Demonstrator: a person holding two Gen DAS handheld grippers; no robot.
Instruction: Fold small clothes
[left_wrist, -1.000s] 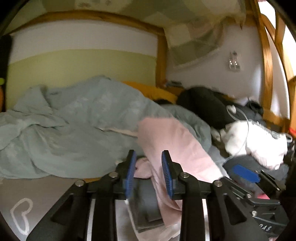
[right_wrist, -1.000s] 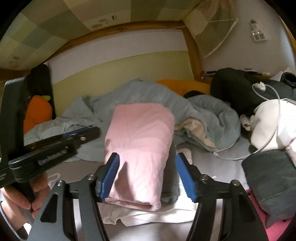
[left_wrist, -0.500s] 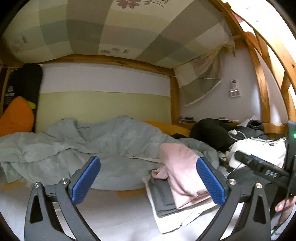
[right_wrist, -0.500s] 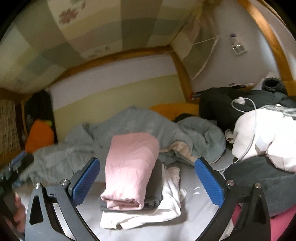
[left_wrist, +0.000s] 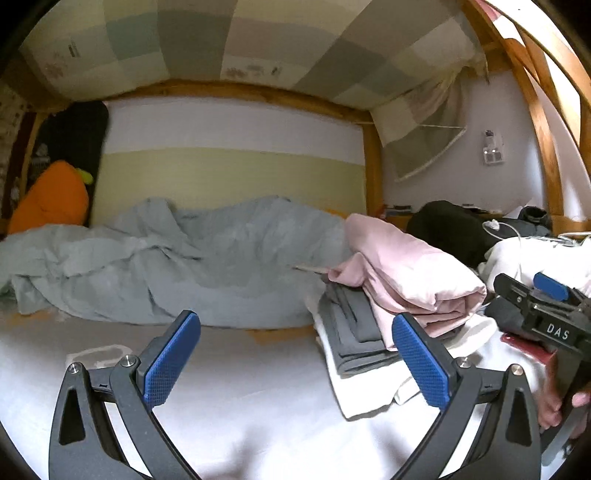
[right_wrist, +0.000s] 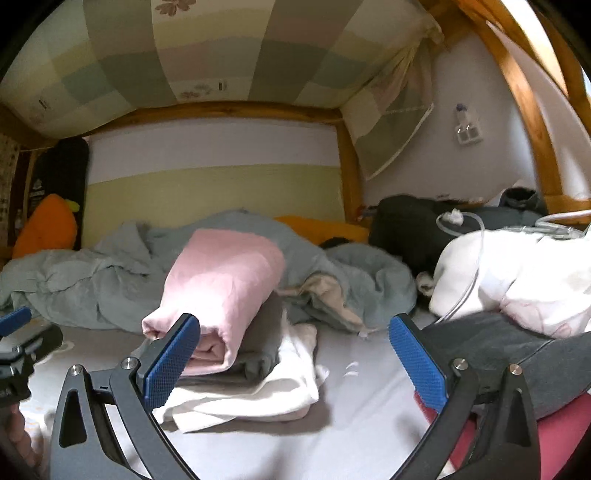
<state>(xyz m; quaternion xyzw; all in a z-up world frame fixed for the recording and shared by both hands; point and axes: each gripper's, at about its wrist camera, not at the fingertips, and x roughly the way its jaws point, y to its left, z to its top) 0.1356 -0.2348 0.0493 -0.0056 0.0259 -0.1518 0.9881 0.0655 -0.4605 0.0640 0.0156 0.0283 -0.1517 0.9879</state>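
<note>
Meanwhile, both tools (left_wrist: 295, 363) (right_wrist: 293, 363) gape empty; the pink roll (right_wrist: 221, 291) lies lengthwise toward the wall.

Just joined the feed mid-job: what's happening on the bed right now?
A person holds a gripper in each hand. The left gripper and right gripper are both open and empty. The folded pink garment sits on the grey garment and white garment, stacked on the bed sheet.
</note>
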